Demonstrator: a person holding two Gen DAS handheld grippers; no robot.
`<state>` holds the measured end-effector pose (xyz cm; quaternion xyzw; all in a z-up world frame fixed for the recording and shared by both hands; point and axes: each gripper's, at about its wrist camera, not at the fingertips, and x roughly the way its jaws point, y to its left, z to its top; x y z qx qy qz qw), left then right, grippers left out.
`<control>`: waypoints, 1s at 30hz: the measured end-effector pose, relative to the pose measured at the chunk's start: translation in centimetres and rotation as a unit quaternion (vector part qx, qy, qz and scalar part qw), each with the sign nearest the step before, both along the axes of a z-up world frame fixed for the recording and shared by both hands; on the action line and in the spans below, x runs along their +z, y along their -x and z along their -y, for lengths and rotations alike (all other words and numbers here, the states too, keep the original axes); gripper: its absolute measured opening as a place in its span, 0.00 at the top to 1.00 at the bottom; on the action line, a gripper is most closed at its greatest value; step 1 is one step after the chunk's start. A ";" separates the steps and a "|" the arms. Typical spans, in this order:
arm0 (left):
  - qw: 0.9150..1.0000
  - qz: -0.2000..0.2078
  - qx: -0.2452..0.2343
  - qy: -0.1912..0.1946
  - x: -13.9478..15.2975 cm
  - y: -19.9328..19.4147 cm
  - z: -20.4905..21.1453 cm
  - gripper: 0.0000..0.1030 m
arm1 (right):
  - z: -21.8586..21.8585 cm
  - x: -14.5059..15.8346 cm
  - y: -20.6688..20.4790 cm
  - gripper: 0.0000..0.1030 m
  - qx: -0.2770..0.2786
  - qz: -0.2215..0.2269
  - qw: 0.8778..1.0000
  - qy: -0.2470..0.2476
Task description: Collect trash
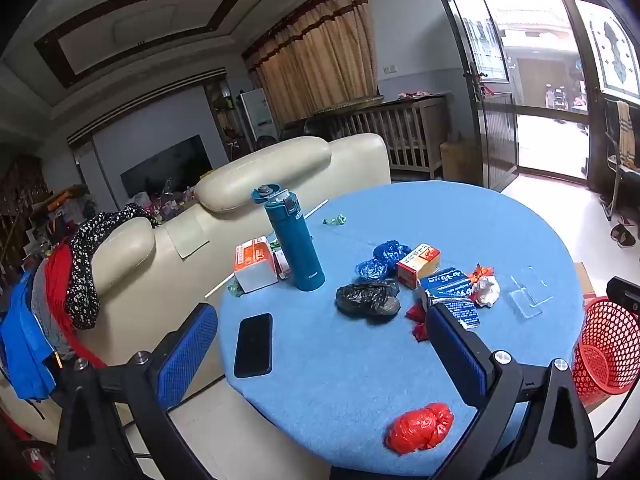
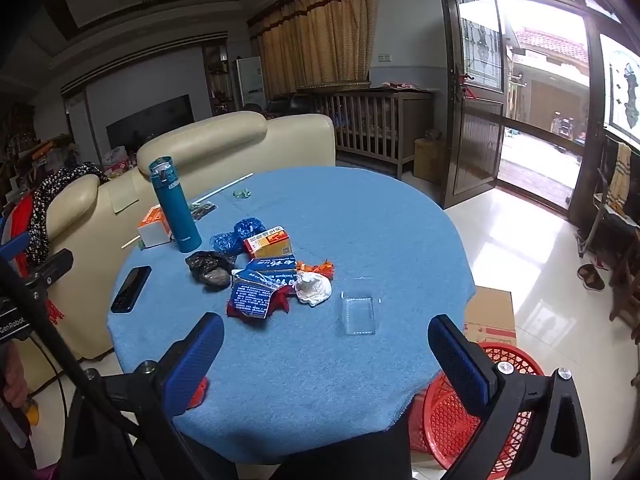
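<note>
Trash lies in a heap mid-table on the blue cloth (image 1: 360, 380): a black bag (image 1: 368, 298), blue bags (image 1: 382, 260), an orange box (image 1: 418, 264), a blue carton (image 2: 256, 288), crumpled white paper (image 2: 314, 288) and a clear plastic tray (image 2: 358, 314). A red bag (image 1: 420, 426) sits alone near the front edge. My left gripper (image 1: 320, 356) hovers open over the near table, with nothing between its blue pads. My right gripper (image 2: 328, 364) is open too, above the front edge. A red mesh basket (image 2: 480, 408) stands on the floor by the table's right side.
A teal bottle (image 1: 294, 240), a white-and-orange box (image 1: 256, 264) and a black phone (image 1: 254, 344) lie on the table's left part. A cream sofa (image 1: 280, 168) draped with clothes stands behind. A cardboard box (image 2: 490, 316) sits beside the basket.
</note>
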<state>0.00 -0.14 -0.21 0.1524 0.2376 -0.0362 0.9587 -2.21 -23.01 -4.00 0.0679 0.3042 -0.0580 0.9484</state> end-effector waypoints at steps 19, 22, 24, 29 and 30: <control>1.000 -0.016 -0.001 -0.004 -0.9 -0.6 -0.2 0.00 | 0.2 -0.8 -0.6 0.00 -0.008 -0.007 1.000 0.000; 1.000 -0.022 -0.001 -0.009 -1.0 -0.7 -0.2 0.00 | 0.3 -1.0 -0.6 0.00 -0.008 0.000 1.000 0.000; 1.000 -0.024 -0.001 -0.009 -1.1 -0.7 -0.3 0.00 | 0.3 -1.0 -0.6 0.00 -0.008 0.000 1.000 0.000; 0.999 -0.039 -0.001 -0.018 -1.2 -0.8 -0.3 0.00 | 0.2 -1.2 -0.7 0.00 -0.008 -0.007 1.000 0.001; 0.999 -0.040 -0.002 -0.018 -1.3 -0.8 -0.3 0.00 | 0.2 -1.3 -0.7 0.00 -0.008 -0.010 1.000 0.002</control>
